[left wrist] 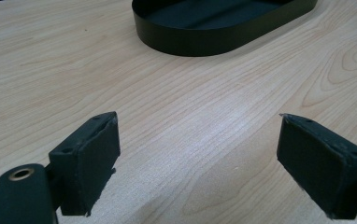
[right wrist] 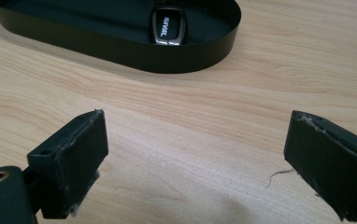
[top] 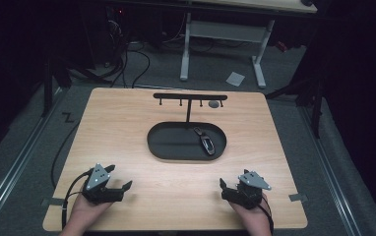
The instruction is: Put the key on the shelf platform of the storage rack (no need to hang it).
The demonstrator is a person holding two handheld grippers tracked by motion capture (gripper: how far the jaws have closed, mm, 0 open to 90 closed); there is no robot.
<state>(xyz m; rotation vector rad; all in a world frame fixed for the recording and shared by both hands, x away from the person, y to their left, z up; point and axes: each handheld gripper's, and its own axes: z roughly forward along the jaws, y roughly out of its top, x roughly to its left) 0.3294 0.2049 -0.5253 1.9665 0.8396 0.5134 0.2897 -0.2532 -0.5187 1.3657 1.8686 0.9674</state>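
On the near edge of the table (top: 127,142), the left gripper (top: 118,183) and the right gripper (top: 224,189) rest in the person's hands, well apart from each other, one toward each near corner. Both have their jaws spread wide with nothing between them; in each gripper view bare wood shows between the black pads.

In the middle of the table sits a black oval tray (top: 166,147), its long axis running left to right. A key fob (top: 206,142) lies inside it, toward the right end, flat on the tray floor. The fob's long axis runs slantwise in the high view, from far-left to near-right, its narrower end toward the stand post and its broader end near the tray's near-right wall. In the right gripper view the fob (right wrist: 168,27) shows just behind the tray wall (right wrist: 120,49), its lettered face up, with its length running away from the gripper.

Behind the tray rises a black T-shaped stand (top: 189,98) with small hooks under its bar. Both grippers are well apart from the tray.
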